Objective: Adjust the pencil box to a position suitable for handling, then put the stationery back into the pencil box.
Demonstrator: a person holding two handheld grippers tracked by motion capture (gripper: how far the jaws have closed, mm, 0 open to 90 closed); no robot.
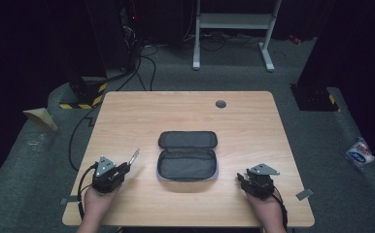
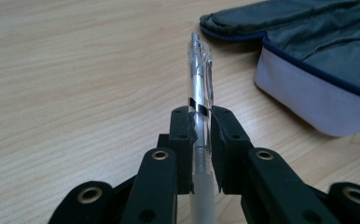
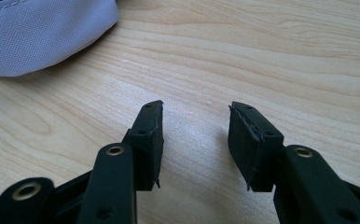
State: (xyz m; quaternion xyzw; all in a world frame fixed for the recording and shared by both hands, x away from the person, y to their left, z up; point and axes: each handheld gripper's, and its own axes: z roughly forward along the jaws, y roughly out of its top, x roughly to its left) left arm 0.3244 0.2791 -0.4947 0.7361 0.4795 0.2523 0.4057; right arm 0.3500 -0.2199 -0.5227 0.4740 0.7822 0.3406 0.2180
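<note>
clear pen [image 2: 200,79] clamped in left tool [image 2: 201,122], tip pointing past it.

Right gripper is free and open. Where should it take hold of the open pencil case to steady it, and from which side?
Grip the pencil case by its near right corner, coming in level from the right. The padded grey wall stands up from the table there and faces the open right gripper.
</note>
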